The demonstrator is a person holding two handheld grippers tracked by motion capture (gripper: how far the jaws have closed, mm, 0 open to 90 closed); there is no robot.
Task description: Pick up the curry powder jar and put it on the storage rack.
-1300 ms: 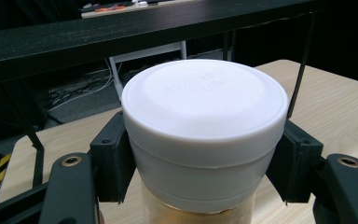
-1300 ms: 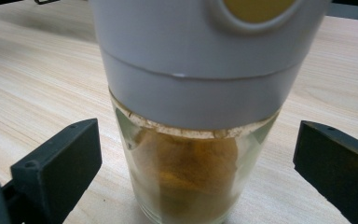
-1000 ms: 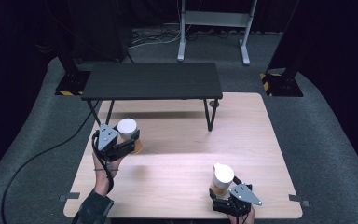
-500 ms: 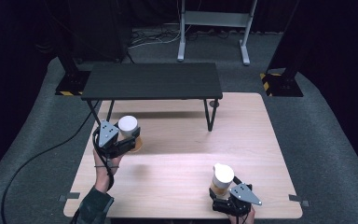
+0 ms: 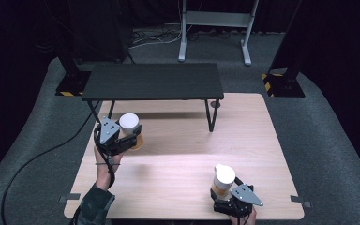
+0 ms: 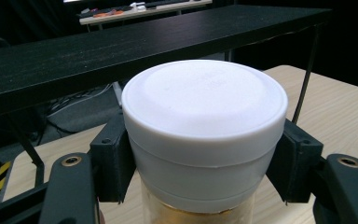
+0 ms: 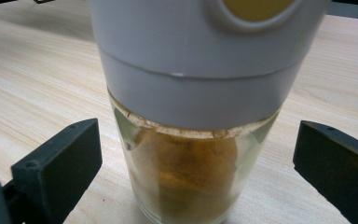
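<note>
A glass jar [image 5: 129,125] with a white lid [image 6: 205,102] and yellow-brown powder inside is at the left, just in front of the black shelf [image 5: 153,80]. My left gripper [image 5: 130,137] is shut on it, and the pads [image 6: 114,161] press the lid's sides. The jar is held up near the height of the shelf top. A second jar [image 5: 223,179] with a white flip-spout lid [image 7: 191,70] stands on the wooden table [image 5: 183,154] near the front right. My right gripper [image 5: 222,196] is open around it, and both pads [image 7: 60,163] stand clear of the glass.
The low black shelf stands on thin legs [image 5: 209,115] across the back of the table. A cable [image 5: 42,154] trails off to the left over the grey carpet. A metal stand [image 5: 215,28] is behind the table.
My left gripper with its jar has shifted slightly up and toward the shelf. The right gripper and its jar have not moved.
</note>
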